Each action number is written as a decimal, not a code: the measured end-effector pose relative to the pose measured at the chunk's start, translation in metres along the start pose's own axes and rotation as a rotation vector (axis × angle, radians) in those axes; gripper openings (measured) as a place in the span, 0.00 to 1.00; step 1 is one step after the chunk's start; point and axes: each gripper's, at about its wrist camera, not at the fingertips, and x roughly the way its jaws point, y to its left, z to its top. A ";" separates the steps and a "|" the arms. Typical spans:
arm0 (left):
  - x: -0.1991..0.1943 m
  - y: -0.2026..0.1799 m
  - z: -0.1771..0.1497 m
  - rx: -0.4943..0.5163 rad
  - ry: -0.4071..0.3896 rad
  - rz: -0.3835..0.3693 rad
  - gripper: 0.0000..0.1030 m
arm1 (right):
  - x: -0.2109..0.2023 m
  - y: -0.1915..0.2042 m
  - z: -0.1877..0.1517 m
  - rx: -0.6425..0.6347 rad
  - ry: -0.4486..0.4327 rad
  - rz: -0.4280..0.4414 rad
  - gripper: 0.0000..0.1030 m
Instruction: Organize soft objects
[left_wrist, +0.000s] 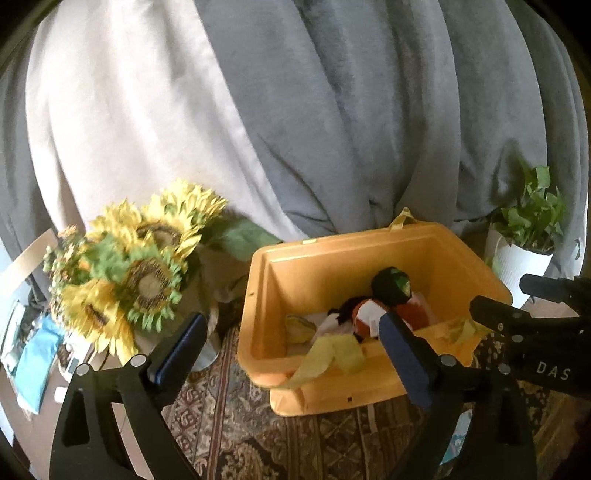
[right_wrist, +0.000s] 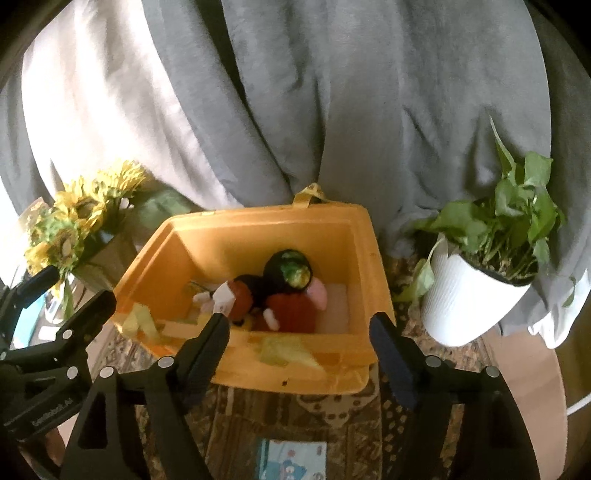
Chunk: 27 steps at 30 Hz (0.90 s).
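An orange plastic bin stands on a patterned rug. Inside lie soft toys: a red-brown plush with pink paws, a black and green plush head, and a black, white and brown plush. Yellow-green cloth hangs over the bin's near rim. My left gripper is open and empty, just before the bin's left side. My right gripper is open and empty above the bin's near rim.
A bunch of artificial sunflowers stands left of the bin. A white pot with a green plant stands to the right. A grey blanket hangs behind. A printed card lies on the rug.
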 end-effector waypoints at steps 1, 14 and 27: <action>-0.001 0.001 -0.002 -0.006 0.004 0.000 0.94 | 0.000 0.001 -0.002 0.000 0.004 0.002 0.79; -0.010 0.005 -0.044 -0.017 0.079 0.040 0.98 | 0.011 0.008 -0.039 -0.012 0.114 0.022 0.84; 0.001 -0.001 -0.079 0.000 0.202 0.027 0.99 | 0.039 0.005 -0.084 -0.008 0.287 0.044 0.84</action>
